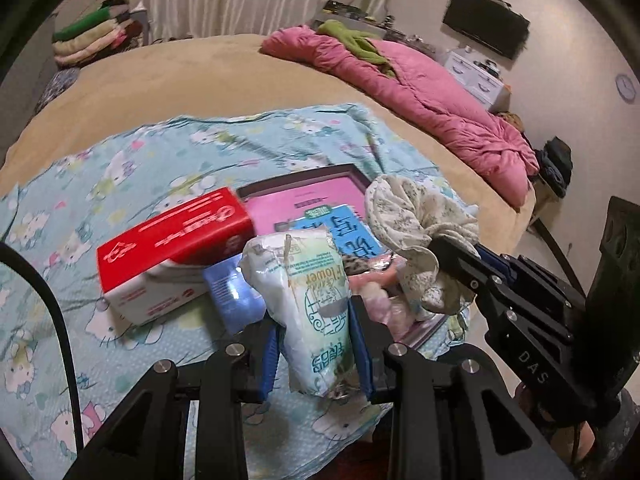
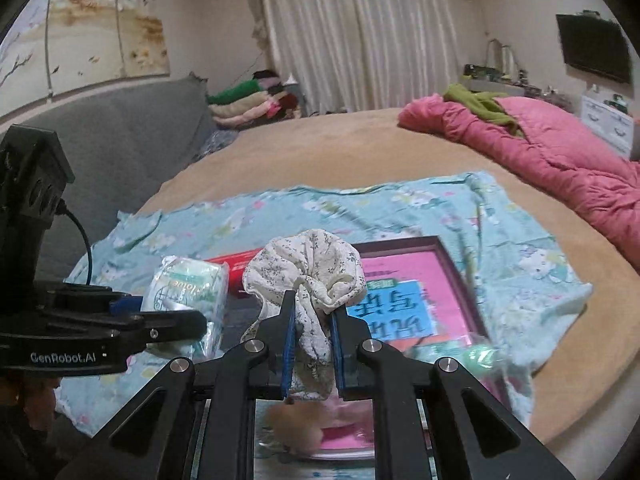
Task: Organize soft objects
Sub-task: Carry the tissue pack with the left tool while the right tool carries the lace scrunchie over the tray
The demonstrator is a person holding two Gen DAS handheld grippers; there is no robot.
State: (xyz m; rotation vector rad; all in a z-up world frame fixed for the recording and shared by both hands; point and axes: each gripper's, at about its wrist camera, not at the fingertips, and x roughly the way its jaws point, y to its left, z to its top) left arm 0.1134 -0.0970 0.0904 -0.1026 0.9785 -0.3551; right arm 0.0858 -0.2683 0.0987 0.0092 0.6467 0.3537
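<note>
Right, the soft white plastic tissue pack with green print [image 1: 310, 308] is clamped between the blue pads of the left gripper [image 1: 316, 344], jaws partly closed and pressing on its sides, the pack standing up out of them, clear of the bed. Just to that gripper's right, the crumpled cream cloth with a small grey floral print [image 2: 308, 280] is pinched in the right gripper [image 2: 314, 354], whose jaws are drawn tight on the bunched fabric; the rest of the cloth billows up above the fingertips.

Beyond the left gripper, just past the pack, lies a red and white cardboard box [image 1: 172, 256], and beside it a small blue packet [image 1: 234, 292]. Ahead of the right gripper sits a pink flat box with a dark border and a blue label [image 2: 416, 296]. Directly beneath the right gripper's jaws there's something pinkish and blurred, too smeared to make out.

All of this rests on a light blue cartoon-cat printed sheet [image 1: 132, 168] spread over a tan bedspread [image 1: 192, 68]. Further off, to the right of both grippers, a rumpled pink quilt [image 1: 432, 96] lies along the bed with a green garment [image 1: 356, 42] on top. Far ahead to the left, a stack of folded blankets [image 2: 248, 102] sits by the white curtains [image 2: 360, 36].
</note>
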